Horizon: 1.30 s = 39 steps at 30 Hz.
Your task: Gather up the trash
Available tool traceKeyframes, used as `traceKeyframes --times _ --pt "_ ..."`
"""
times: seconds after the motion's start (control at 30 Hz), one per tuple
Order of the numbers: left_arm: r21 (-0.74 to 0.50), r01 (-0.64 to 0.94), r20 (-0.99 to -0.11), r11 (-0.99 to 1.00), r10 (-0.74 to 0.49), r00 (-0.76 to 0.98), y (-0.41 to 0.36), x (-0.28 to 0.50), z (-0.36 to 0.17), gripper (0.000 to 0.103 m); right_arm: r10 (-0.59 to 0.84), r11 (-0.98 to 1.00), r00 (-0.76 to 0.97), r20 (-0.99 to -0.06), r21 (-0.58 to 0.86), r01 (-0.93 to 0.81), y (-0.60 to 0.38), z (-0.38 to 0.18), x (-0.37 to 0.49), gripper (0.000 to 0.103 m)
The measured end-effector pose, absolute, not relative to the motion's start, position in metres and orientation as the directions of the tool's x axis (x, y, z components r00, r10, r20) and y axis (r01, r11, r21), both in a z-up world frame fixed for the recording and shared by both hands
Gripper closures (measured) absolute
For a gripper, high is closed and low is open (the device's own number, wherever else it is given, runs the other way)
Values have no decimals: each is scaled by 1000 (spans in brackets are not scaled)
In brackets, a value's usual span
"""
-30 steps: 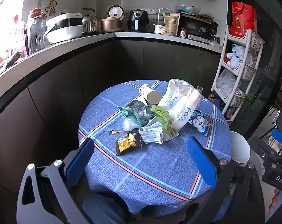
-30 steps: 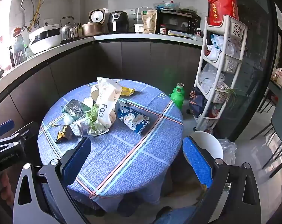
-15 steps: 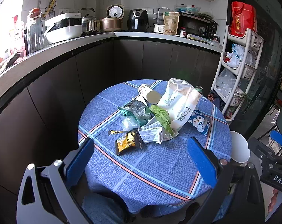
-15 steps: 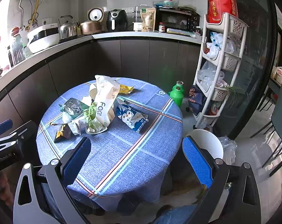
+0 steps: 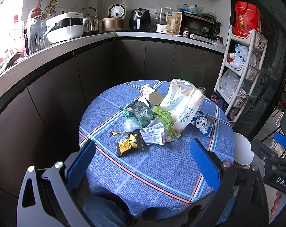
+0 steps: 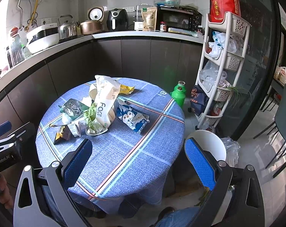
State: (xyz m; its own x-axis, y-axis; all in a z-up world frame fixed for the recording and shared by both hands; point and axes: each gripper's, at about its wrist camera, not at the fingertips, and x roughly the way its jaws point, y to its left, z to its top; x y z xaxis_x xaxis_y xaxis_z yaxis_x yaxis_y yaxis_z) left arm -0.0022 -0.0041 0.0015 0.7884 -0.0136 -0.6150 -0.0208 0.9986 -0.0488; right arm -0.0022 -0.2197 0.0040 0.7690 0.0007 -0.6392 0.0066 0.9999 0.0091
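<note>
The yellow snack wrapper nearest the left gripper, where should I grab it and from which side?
Take the yellow wrapper by its near edge, coming down from the near side with the left gripper. It lies flat on the tablecloth, alone at the front of the pile, so that edge looks clear; its far edge abuts the silver packet.

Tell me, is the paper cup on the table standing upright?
No, the paper cup lies on its side among the wrappers.

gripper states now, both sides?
Left gripper: open, holding nothing, above the near table edge.
Right gripper: open, holding nothing, also short of the trash pile.
</note>
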Motion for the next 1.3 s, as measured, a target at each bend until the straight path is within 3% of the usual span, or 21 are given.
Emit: traceKeyframes --times 1.3 --pt "-49 -21 -618 999 -14 786 -5 -2 1 4 1 1000 765 -644 9 6 -219 1 -1 8"
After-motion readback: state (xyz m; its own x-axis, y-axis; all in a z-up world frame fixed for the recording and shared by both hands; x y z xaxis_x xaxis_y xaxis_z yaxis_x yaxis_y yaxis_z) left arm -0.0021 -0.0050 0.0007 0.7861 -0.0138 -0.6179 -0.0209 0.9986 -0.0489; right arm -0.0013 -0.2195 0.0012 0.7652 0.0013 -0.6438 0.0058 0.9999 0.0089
